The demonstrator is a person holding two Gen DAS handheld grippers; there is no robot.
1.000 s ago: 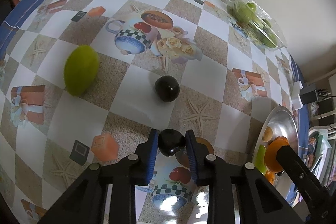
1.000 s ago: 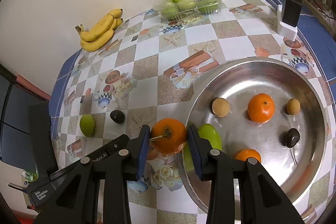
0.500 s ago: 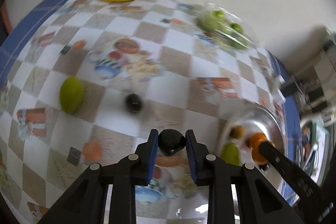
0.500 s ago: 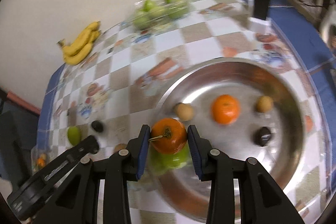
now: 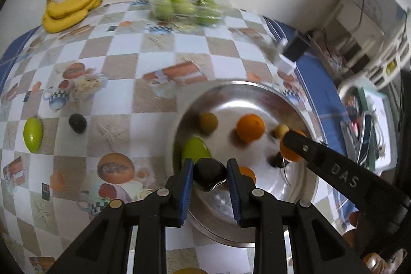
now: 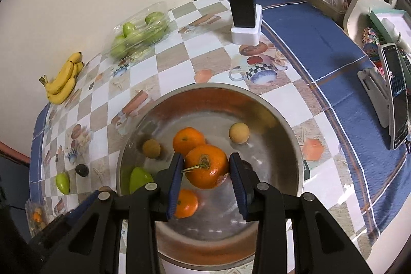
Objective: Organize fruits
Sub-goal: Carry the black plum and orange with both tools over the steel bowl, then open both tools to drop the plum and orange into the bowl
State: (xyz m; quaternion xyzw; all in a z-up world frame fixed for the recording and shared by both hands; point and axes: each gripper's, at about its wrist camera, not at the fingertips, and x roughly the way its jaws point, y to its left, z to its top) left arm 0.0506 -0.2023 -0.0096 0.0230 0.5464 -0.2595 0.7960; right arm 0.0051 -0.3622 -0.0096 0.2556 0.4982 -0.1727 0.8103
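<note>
My left gripper point(image 5: 209, 177) is shut on a dark round fruit point(image 5: 208, 172) and holds it over the near rim of the steel bowl point(image 5: 246, 87). My right gripper point(image 6: 206, 170) is shut on an orange with a stem point(image 6: 206, 165), above the middle of the steel bowl point(image 6: 280, 120). In the bowl lie an orange point(image 6: 188, 141), a smaller orange point(image 6: 186, 203), a green fruit point(image 6: 138, 179), two tan round fruits point(image 6: 239, 132) and a dark fruit, mostly hidden. On the table lie a green fruit point(image 5: 33, 134) and a dark fruit point(image 5: 77, 123).
Bananas point(image 5: 69, 9) and a clear pack of green fruits point(image 5: 185, 7) lie at the wall. A black charger on a white base point(image 6: 245, 17) stands behind the bowl. A phone on a stand point(image 6: 394, 96) is at the right edge.
Both grippers have moved right with their fruits, from over the tablecloth to over the bowl. The left one rose and swung toward the bowl's rim.
</note>
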